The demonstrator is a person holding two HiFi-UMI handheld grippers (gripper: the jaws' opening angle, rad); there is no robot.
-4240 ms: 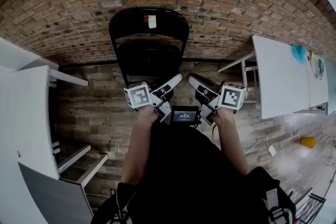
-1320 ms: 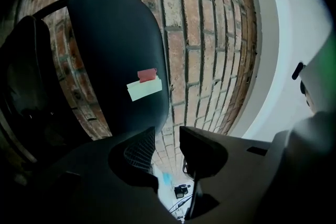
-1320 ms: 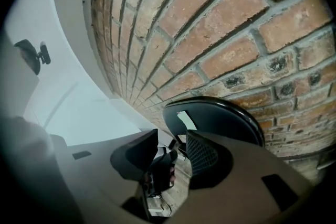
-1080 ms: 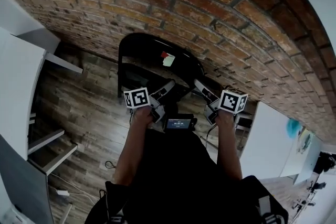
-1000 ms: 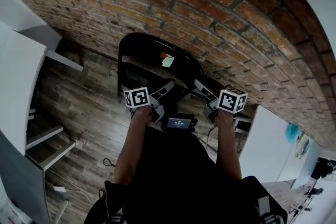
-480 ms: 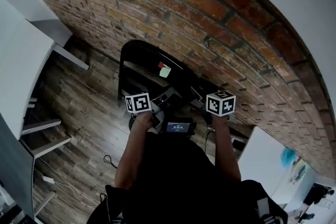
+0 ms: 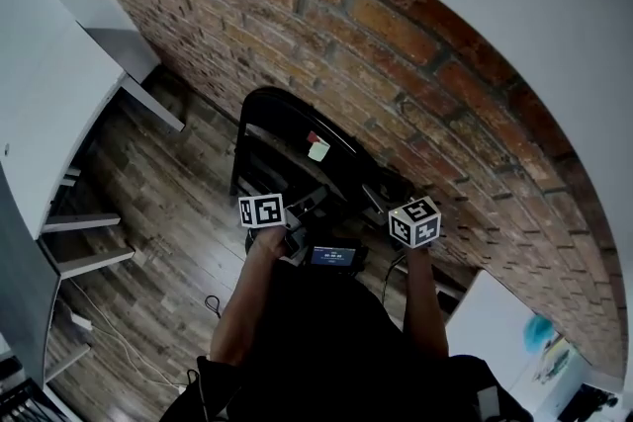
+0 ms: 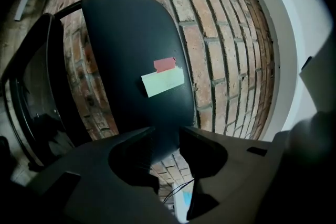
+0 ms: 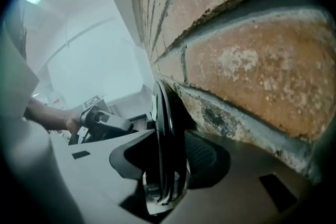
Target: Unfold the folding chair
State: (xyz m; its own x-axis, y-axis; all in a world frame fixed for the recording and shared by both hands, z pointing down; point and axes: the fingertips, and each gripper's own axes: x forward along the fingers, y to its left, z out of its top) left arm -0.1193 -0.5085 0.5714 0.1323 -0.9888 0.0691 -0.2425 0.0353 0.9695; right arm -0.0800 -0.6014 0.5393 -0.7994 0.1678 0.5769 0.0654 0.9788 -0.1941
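A black folding chair (image 7: 287, 138) leans folded against the brick wall, with a red and pale green sticker (image 8: 163, 80) on its backrest (image 8: 126, 44). My left gripper (image 7: 302, 206) points level at the backrest. In the left gripper view my left gripper (image 8: 167, 136) is shut on the backrest's near edge, with both fingers against the panel. My right gripper (image 7: 376, 198) is at the chair's right side. In the right gripper view my right gripper (image 9: 168, 149) stands wide open round the chair's edge (image 9: 160, 113), seen edge-on, with a gap at the right pad (image 9: 202, 152).
The brick wall (image 7: 415, 44) stands right behind the chair. White shelving (image 7: 49, 114) is at the left, and a white table (image 7: 495, 321) at the lower right. A cable (image 7: 213, 306) lies on the wooden floor (image 7: 168, 212). A small screen (image 7: 329, 257) hangs at the person's chest.
The right gripper has rolled over and sunk onto the chair's right edge. The left gripper has dropped a little with the backrest in it. The head view has tilted.
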